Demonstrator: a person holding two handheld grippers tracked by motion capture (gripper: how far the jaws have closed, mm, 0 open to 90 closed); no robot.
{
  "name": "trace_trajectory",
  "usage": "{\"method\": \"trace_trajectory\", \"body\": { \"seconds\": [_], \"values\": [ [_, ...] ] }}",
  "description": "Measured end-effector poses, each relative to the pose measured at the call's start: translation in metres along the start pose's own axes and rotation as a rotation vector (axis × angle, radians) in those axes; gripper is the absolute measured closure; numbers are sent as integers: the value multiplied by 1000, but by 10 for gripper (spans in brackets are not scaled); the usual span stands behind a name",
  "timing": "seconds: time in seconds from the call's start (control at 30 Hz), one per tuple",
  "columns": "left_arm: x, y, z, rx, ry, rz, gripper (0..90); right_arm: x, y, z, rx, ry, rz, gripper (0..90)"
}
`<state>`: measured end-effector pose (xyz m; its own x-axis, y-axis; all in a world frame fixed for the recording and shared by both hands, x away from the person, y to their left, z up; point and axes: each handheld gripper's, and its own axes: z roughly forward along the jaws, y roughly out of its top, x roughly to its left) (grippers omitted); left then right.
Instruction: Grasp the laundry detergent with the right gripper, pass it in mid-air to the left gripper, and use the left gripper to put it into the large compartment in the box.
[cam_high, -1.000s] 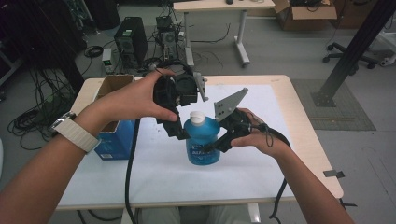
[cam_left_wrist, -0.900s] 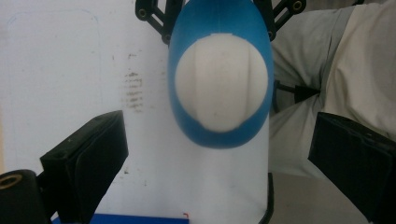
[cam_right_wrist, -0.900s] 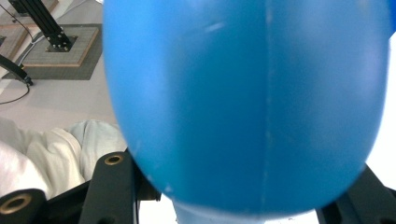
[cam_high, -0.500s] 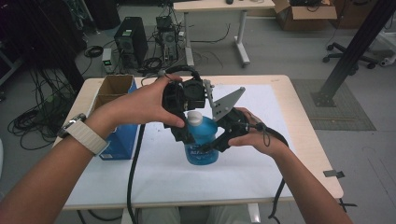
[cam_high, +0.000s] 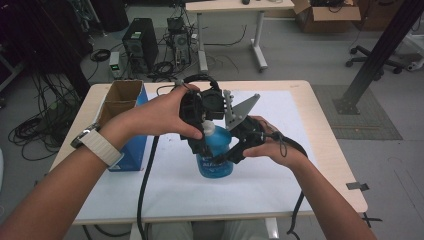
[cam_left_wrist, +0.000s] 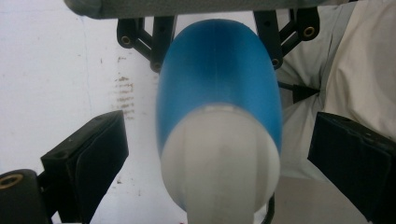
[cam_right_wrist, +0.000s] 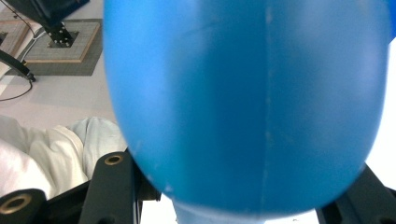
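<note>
- The table carries a white sheet, where the blue bottle stands upright near the middle.
- The right gripper clamps the bottle's body from the side.
- The left gripper hangs above with jaws spread, the white cap between them, untouched.

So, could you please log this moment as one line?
right gripper: shut on bottle | left gripper: open, fingers flank cap | bottle upright on table
</note>
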<state>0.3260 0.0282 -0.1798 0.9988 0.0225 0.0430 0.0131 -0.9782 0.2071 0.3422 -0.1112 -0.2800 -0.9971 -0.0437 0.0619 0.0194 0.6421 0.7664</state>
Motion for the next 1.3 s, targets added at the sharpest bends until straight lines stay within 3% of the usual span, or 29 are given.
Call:
{"method": "trace_trajectory", "body": {
  "seconds": [0.27, 1.3],
  "values": [
    [0, 2, 4, 8, -1, 9, 64, -1, 1, 2, 2, 2, -4, 441],
    [0, 0, 5, 4, 0, 35, 256, 0, 2, 1, 8, 7, 4, 439]
  ]
}}
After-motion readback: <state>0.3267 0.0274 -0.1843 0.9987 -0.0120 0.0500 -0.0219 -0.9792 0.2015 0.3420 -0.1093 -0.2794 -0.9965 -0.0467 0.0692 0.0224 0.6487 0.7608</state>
